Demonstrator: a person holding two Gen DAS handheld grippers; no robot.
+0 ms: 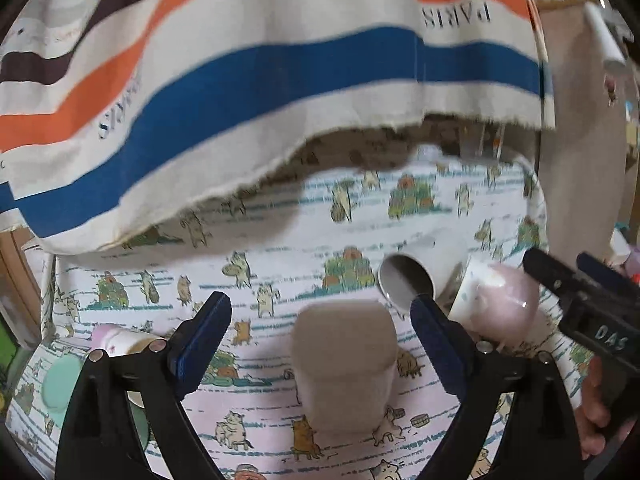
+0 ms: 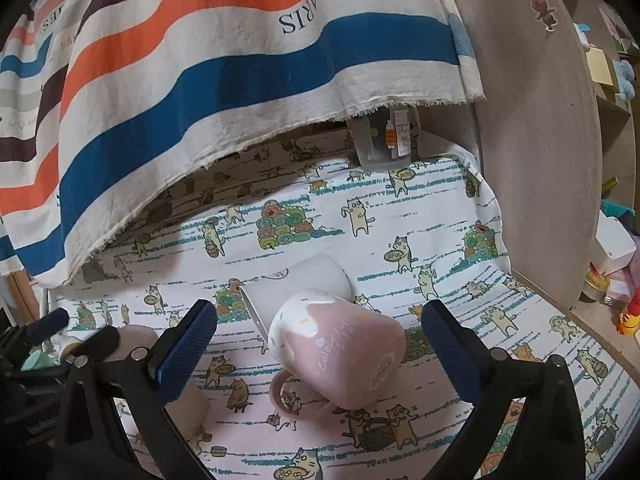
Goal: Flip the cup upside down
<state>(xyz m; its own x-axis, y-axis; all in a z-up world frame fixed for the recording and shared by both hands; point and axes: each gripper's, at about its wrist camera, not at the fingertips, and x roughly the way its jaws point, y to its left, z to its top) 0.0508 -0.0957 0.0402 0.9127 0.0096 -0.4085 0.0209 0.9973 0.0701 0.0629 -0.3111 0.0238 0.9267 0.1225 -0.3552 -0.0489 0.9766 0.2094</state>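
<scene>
the step in hand looks like the approach to the next cup. the left gripper (image 1: 320,344) is spread wide around a beige cup (image 1: 344,364) that stands base up on the cat-print cloth (image 1: 280,240), touching nothing, so that one seems done. the right gripper (image 2: 320,348) is also wide open and empty, lined up on the pink mug (image 2: 340,344). the mug lies tilted on its side, handle toward the camera, its white rim leaning against a white cup (image 2: 304,284) lying on its side behind it. next move, i think: close on the mug's body, lift it clear of the white cup, turn it rim down.
</scene>
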